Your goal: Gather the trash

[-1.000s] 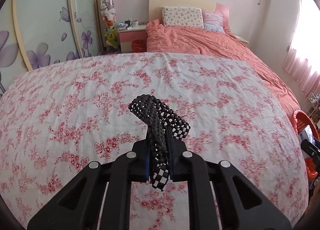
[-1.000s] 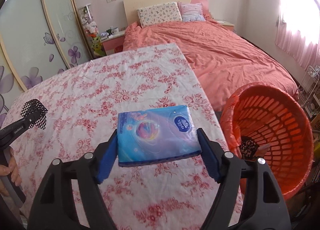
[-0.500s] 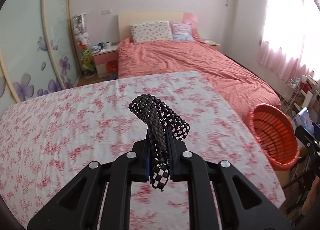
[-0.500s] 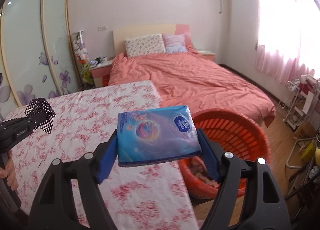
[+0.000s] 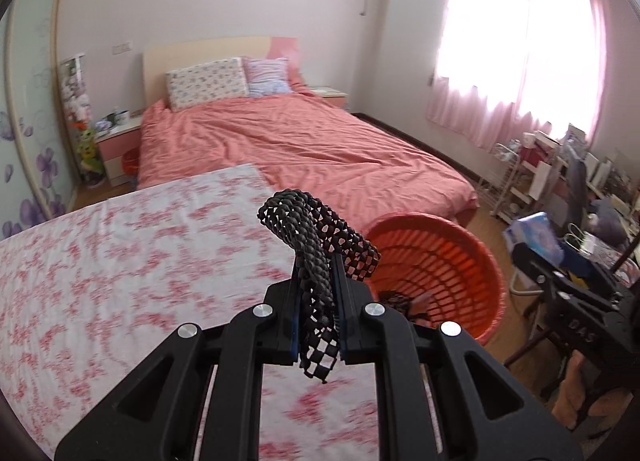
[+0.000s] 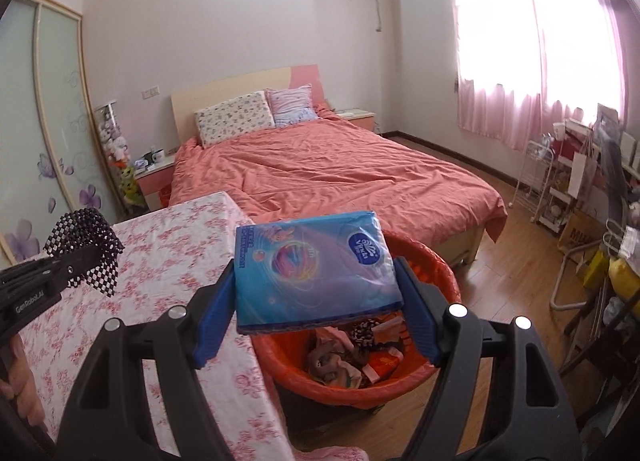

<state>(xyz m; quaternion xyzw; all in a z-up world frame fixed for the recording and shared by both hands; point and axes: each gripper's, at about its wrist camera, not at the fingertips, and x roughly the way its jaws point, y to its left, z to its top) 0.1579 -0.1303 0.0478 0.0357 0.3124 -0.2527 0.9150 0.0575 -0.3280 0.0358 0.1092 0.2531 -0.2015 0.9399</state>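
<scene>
My left gripper (image 5: 318,281) is shut on a black mesh net (image 5: 316,245), which loops up above the fingertips and hangs a little below them. It hovers over the right edge of the floral table (image 5: 120,261), just left of the orange basket (image 5: 460,245). The right gripper (image 6: 316,293) is shut on a blue tissue pack (image 6: 312,269), held flat above the orange basket (image 6: 436,261), where crumpled trash (image 6: 352,353) lies. In the right wrist view the left gripper with the net (image 6: 86,241) shows at the left; in the left wrist view the tissue pack (image 5: 534,235) shows at the right.
A bed with a salmon cover (image 6: 340,169) stands beyond the table and basket. Wire shelves and clutter (image 6: 576,189) line the right wall under pink curtains. A nightstand (image 6: 154,177) and a sliding wardrobe (image 6: 52,121) are at the left. Wooden floor (image 6: 516,261) lies right of the basket.
Both grippers swung right from over the table toward the basket and rose a little, each keeping its hold. The basket has come into the left wrist view and under the tissue pack.
</scene>
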